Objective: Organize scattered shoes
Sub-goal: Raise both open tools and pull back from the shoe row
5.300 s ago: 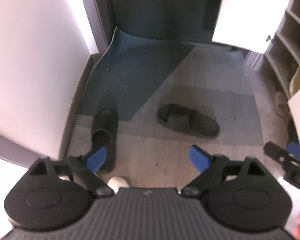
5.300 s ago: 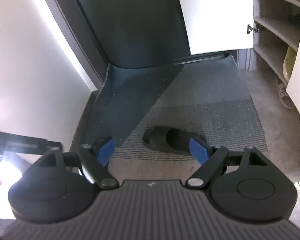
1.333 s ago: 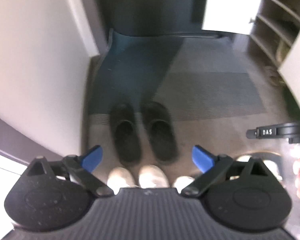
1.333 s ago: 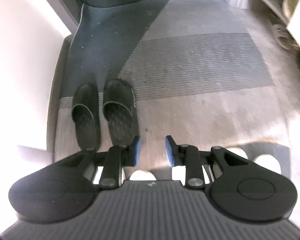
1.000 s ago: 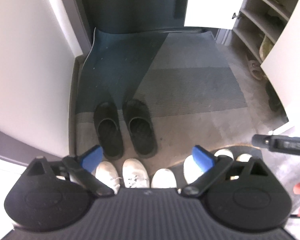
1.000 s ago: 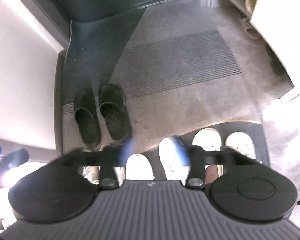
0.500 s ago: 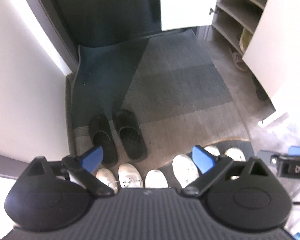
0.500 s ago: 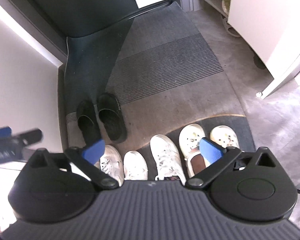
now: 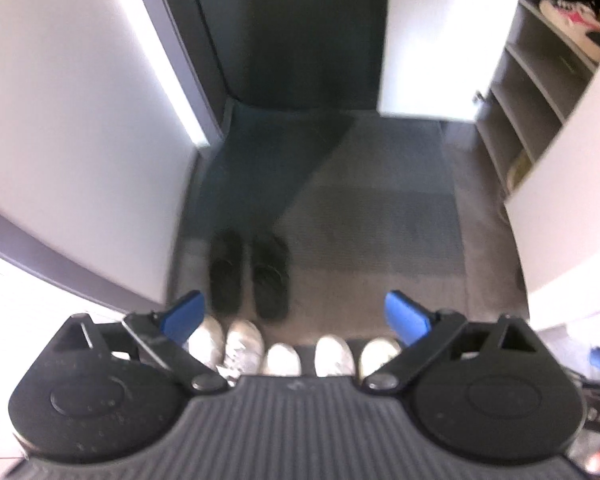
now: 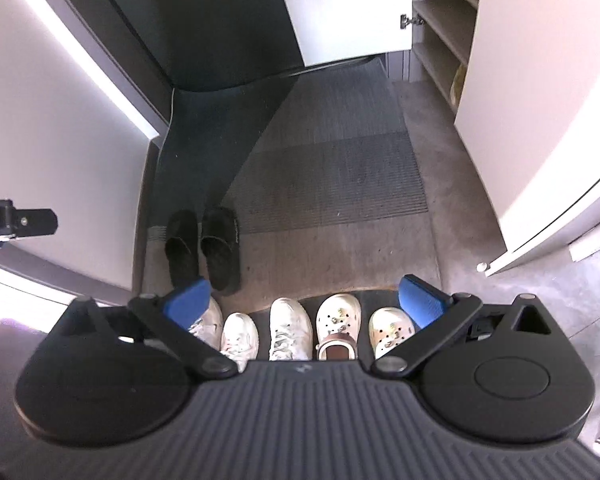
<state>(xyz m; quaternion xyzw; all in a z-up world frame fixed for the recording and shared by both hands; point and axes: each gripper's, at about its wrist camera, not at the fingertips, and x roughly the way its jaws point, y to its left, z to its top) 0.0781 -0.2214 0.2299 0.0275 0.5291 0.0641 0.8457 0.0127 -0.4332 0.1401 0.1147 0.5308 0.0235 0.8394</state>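
Through my left wrist view, blurred, my left tongs [image 9: 292,314] are spread wide and hold nothing. The pair of black rubber slide sandals [image 9: 249,274] sits side by side just beyond the row of white sneakers [image 9: 244,342], at the near left corner of the grey ribbed doormat [image 9: 364,216]. The open shoe shelves [image 9: 540,80] hold a pink-and-white shoe.

My right wrist view is sharp: my right tongs [image 10: 306,300] are equally wide and empty, and it resolves white perforated clogs [image 10: 338,326] in that row. I judge the risk is dropping low and nudging the aligned sandals askew.
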